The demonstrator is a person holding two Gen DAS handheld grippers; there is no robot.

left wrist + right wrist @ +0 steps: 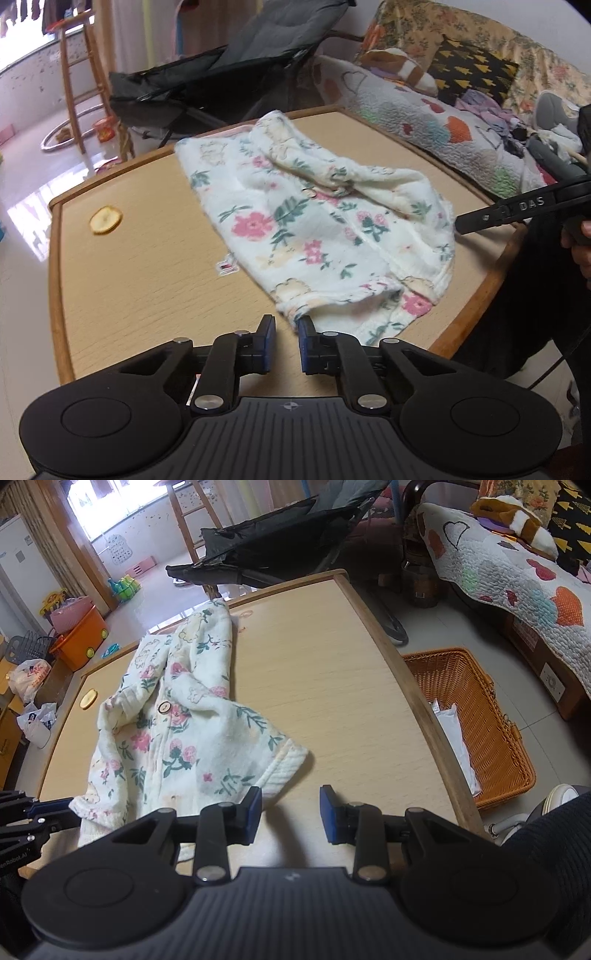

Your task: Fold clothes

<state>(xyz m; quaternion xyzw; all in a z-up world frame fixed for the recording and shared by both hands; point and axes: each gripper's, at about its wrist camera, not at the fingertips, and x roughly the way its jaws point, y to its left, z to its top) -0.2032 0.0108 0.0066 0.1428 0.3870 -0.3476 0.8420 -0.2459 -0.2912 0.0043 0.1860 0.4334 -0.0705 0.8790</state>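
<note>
- Floral garment (314, 229), white with pink flowers and green leaves, lies crumpled on the tabletop (147, 280), toward the side where the person stands.
- Its long axis runs from the near hem by the two grippers to a narrow end (210, 624) pointing at the tabletop's far edge; one wooden button (163, 706) shows near its middle.
- Left hand-held gripper (287, 325): jaws drawn close with a narrow gap between the blue pads; the near hem sits just at the right pad, and whether it is pinched cannot be told.
- Right hand-held gripper (290, 805): jaws spread, nothing between them, the garment's corner just beside its left pad.
- A round yellowish slice (106, 220) lies apart on the tabletop.
- An orange wicker basket (484, 716) stands on the floor beside the tabletop.
</note>
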